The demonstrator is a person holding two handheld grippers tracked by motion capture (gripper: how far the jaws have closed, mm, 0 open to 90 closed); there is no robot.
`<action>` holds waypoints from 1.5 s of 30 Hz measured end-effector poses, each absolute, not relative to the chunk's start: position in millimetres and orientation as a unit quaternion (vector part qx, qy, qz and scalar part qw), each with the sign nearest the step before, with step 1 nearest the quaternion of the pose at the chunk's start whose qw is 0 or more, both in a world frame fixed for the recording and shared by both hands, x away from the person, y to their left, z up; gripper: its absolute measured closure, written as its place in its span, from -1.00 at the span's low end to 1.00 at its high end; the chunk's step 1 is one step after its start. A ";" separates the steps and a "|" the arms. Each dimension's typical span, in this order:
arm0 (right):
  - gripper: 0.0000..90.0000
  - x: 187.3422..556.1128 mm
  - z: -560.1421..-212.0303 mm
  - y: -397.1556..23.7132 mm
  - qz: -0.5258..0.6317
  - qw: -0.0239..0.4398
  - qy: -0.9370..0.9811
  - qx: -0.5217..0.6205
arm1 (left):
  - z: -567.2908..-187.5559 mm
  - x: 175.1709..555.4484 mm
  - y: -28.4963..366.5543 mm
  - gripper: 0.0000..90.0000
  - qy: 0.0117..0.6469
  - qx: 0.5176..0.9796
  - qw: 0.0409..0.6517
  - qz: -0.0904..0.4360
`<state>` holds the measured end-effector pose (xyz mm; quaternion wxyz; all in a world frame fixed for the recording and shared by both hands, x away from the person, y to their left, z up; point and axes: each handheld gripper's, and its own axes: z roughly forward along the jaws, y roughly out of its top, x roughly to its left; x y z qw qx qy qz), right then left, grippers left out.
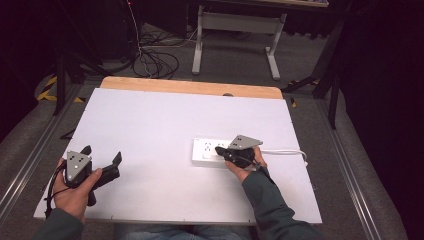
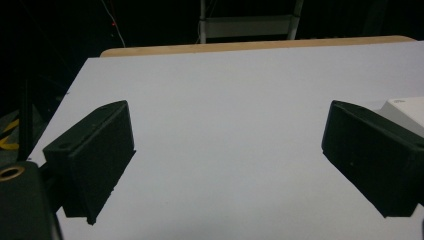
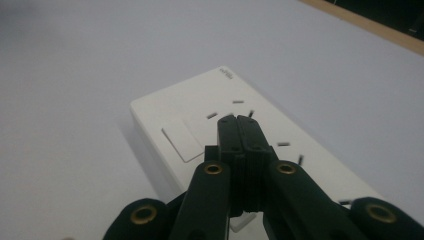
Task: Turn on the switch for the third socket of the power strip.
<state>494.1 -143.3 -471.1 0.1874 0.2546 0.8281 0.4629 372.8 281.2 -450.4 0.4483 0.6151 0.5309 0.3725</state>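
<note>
Near the front left corner of the white worktop [image 1: 165, 120], the left tongs [image 1: 102, 159] sit in the person's left hand with their jaws spread wide and nothing between them, only bare surface ahead in the left gripper view. Right of the middle, toward the right edge, lies a white power strip [image 1: 206, 152], its cord [image 1: 287, 151] running off toward that edge. The right tongs [image 3: 236, 122] are pressed fully together, empty, their tips over the strip's sockets beside its rocker switch [image 3: 182, 142].

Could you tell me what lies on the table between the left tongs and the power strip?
Nothing: in the high view, only bare white tabletop separates the left tongs from the power strip.
</note>
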 end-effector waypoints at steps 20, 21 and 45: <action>0.98 479.8 -447.5 -220.0 0.511 0.206 0.777 0.305 | -449.4 378.1 275.9 -0.84 0.526 0.618 0.453 0.368; 0.97 478.8 -446.7 -223.1 0.514 0.206 0.773 0.309 | -449.4 378.1 276.0 -0.84 0.526 0.618 0.453 0.368; 0.70 463.5 -446.3 -244.6 0.526 0.210 0.754 0.331 | -449.1 387.9 266.0 -0.84 0.515 0.630 0.458 0.359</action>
